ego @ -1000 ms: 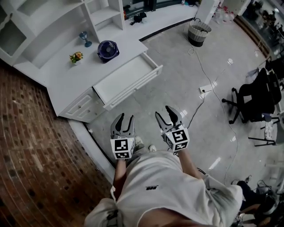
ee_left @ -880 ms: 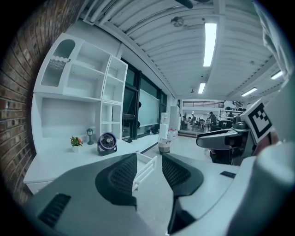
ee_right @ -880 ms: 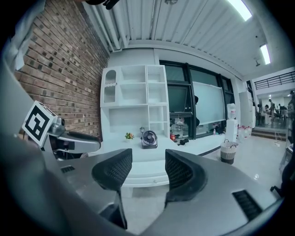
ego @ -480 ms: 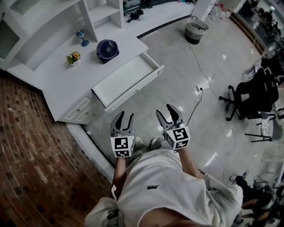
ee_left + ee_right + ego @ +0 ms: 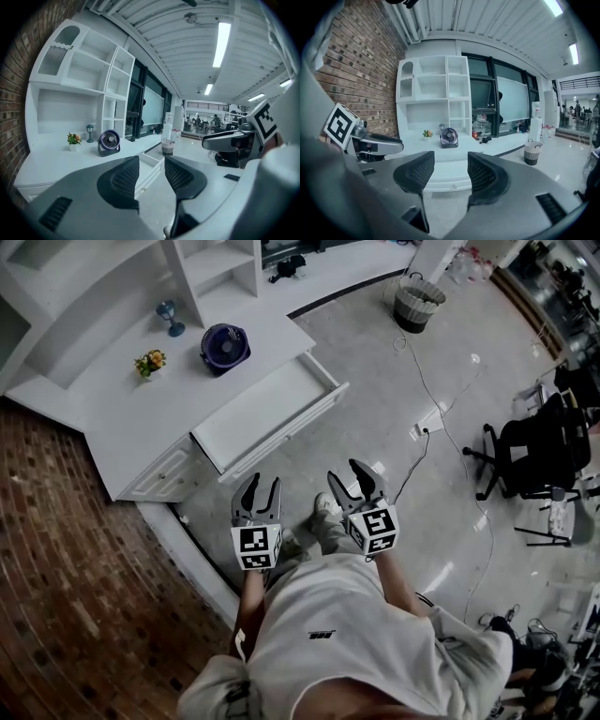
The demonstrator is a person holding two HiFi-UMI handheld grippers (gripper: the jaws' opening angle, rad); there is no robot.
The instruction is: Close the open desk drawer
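The white desk [image 5: 122, 418] stands at the upper left of the head view. Its wide drawer [image 5: 262, 409] is pulled far out, and its front panel [image 5: 292, 430] faces the floor space before me. My left gripper [image 5: 260, 491] is open and holds nothing, a short way back from the drawer front. Beside it on the right, my right gripper [image 5: 352, 482] is also open with nothing in it. In the left gripper view the drawer [image 5: 149, 177] shows between the left gripper's [image 5: 151, 161] jaws. The right gripper view shows the drawer front [image 5: 453, 186] beyond the right gripper [image 5: 451, 163].
A purple fan [image 5: 225, 345], a small flower pot [image 5: 148, 363] and a blue goblet [image 5: 169, 317] stand on the desk. A brick wall [image 5: 56, 559] lies at left. A basket [image 5: 417, 304], a power strip with its cable [image 5: 420, 430] and a black office chair [image 5: 534, 451] are on the floor at right.
The person has stepped slightly toward the desk, one shoe now showing between the grippers. Both grippers stay open and side by side. The drawer is still pulled out.
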